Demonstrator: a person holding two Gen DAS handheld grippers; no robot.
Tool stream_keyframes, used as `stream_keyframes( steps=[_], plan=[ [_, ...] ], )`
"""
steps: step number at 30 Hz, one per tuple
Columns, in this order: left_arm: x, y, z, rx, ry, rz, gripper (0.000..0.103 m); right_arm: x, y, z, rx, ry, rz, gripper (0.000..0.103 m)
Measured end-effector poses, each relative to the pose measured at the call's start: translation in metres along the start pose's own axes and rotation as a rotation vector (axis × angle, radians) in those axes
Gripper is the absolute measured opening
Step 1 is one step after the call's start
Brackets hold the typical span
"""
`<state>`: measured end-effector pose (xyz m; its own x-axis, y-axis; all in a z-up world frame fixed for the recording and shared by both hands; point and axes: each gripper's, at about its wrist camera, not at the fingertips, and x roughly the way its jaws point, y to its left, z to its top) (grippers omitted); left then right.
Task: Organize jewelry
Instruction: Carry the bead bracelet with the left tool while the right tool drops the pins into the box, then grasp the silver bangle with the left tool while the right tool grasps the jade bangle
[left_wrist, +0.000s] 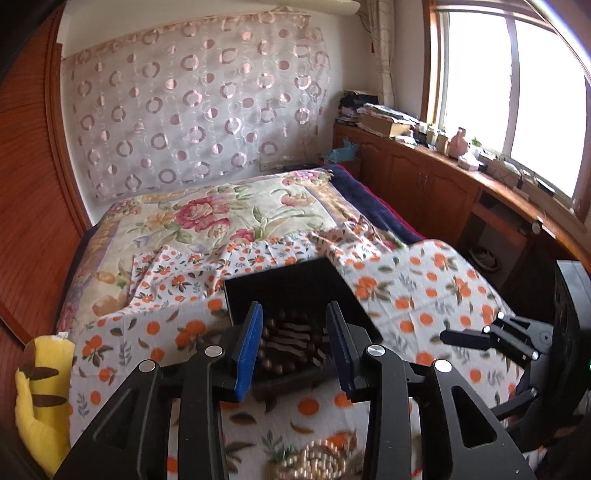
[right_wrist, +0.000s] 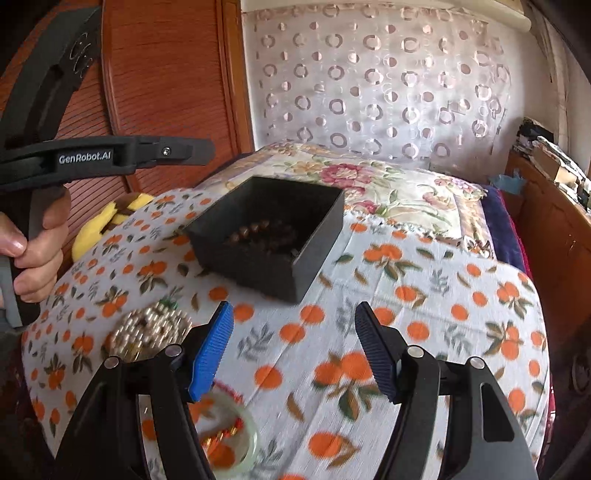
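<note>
A black open box (right_wrist: 306, 254) sits on an orange-print cloth (right_wrist: 424, 332) on the bed. Brown bead bracelets (right_wrist: 258, 232) lie inside it, also seen in the left wrist view (left_wrist: 291, 343). My left gripper (left_wrist: 293, 321) is open and empty, hovering just over the box (left_wrist: 284, 280). A pile of pale gold beads (right_wrist: 147, 328) lies on the cloth left of the box, also low in the left wrist view (left_wrist: 317, 461). A pale green bangle with red and gold bits (right_wrist: 236, 432) lies under my right gripper (right_wrist: 293, 321), which is open and empty.
A yellow plush toy (left_wrist: 40, 384) lies at the bed's left edge. A floral quilt (left_wrist: 207, 218) covers the far bed. A wooden cabinet (left_wrist: 424, 177) with clutter runs along the window on the right. A wooden wardrobe (right_wrist: 166, 85) stands left.
</note>
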<state>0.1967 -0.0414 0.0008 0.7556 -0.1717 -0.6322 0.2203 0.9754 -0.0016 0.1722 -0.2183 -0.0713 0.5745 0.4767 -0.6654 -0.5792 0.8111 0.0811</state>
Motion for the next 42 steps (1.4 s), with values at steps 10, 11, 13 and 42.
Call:
stream_keyframes(
  steps=[10, 11, 13, 42],
  plan=[
    [-0.018, -0.011, -0.055, 0.037, 0.041, -0.046, 0.043, 0.005, 0.024, -0.039, -0.073, 0.114, 0.038, 0.036],
    [-0.019, -0.012, -0.061, 0.039, 0.046, -0.053, 0.043, 0.005, 0.025, -0.042, -0.074, 0.123, 0.041, 0.035],
    [-0.020, -0.015, -0.071, 0.039, 0.063, -0.067, 0.043, 0.006, 0.026, -0.046, -0.072, 0.138, 0.047, 0.029],
    [-0.014, -0.047, -0.133, 0.053, 0.161, -0.116, 0.054, -0.010, 0.011, -0.066, -0.020, 0.146, -0.006, 0.008]
  ],
)
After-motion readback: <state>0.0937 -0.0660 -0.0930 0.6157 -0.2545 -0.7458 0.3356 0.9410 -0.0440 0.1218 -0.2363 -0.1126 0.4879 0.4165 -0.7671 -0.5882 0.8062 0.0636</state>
